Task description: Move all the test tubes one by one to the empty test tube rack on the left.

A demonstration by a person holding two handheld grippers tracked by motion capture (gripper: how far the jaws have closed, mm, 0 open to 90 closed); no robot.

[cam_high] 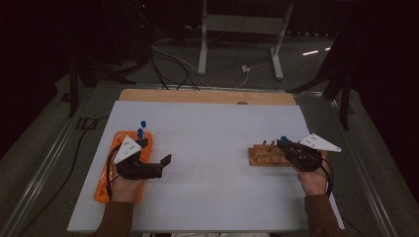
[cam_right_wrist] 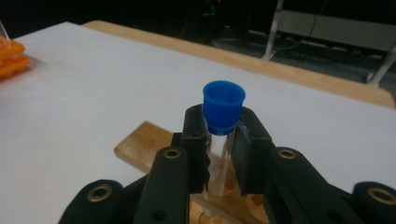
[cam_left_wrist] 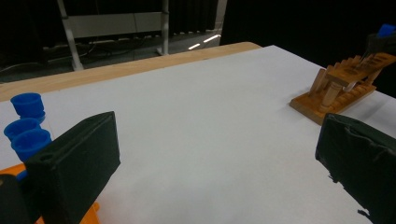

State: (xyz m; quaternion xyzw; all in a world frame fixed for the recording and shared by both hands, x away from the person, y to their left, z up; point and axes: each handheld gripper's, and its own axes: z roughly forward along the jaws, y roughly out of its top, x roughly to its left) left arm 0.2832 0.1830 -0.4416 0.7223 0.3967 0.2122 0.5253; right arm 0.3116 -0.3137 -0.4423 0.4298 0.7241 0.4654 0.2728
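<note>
My right gripper (cam_high: 285, 145) (cam_right_wrist: 223, 140) is shut on a clear tube with a blue cap (cam_right_wrist: 223, 105) (cam_high: 284, 139). It holds the tube upright just below the cap, with the tube's lower end at a hole of the wooden rack (cam_high: 262, 155) (cam_right_wrist: 140, 144) (cam_left_wrist: 336, 88). My left gripper (cam_high: 155, 152) (cam_left_wrist: 215, 158) stands open with nothing between its jaws, above the inner edge of the orange rack (cam_high: 106, 182) (cam_left_wrist: 88, 217). Blue-capped tubes (cam_high: 141, 132) (cam_left_wrist: 28, 135) stand in the far end of that orange rack.
A white sheet (cam_high: 212, 148) covers the table, with a bare wooden strip (cam_high: 207, 96) along its far edge. Beyond the table are cables (cam_high: 168, 61) on the floor and a metal stand (cam_high: 242, 29). Between the two racks lies open white surface.
</note>
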